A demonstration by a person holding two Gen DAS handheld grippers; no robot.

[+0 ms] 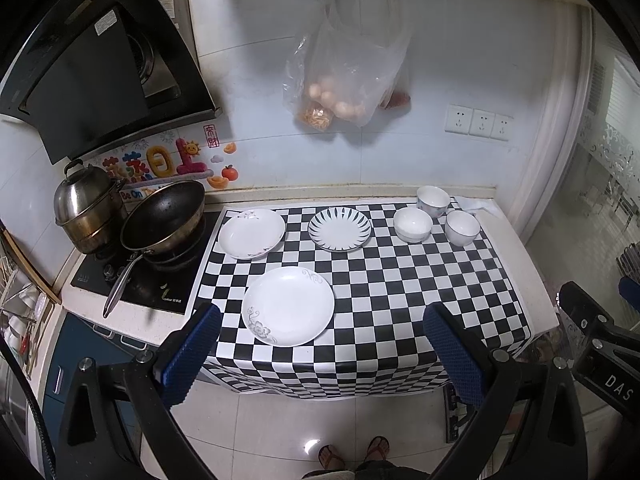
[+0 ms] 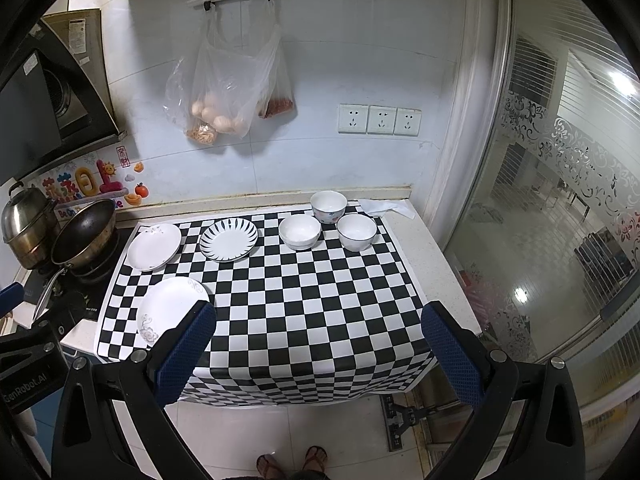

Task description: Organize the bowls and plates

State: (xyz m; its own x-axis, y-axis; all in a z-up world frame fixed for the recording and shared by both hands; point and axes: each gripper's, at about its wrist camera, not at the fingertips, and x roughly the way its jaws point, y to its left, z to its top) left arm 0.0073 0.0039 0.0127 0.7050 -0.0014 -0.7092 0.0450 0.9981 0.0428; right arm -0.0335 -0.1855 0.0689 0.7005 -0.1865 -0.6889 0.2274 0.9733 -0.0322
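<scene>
Nothing gathered yet, by the look of it: three plates on the checkered cloth [image 1: 400,280] — near plate [image 1: 288,306], far-left plate [image 1: 251,233], striped plate [image 1: 339,228]; then three bowls [image 1: 413,224] clustered right. Left gripper [image 1: 320,356] and right gripper [image 2: 320,356] both wide open, empty, hanging short of the counter. Next, probably: lift one plate, stack on another.

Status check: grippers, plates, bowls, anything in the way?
Left gripper and right gripper open, empty. Three plates, three bowls apart, unstacked. Nothing blocking.

— Where are we?
— In a home kitchen: we see a range hood [image 1: 100,68] over a hob [image 1: 136,276] with a wok [image 1: 164,216] and steamer pot [image 1: 86,208], tiled wall, sockets [image 2: 379,120], bagged eggs [image 1: 340,104] hanging
</scene>
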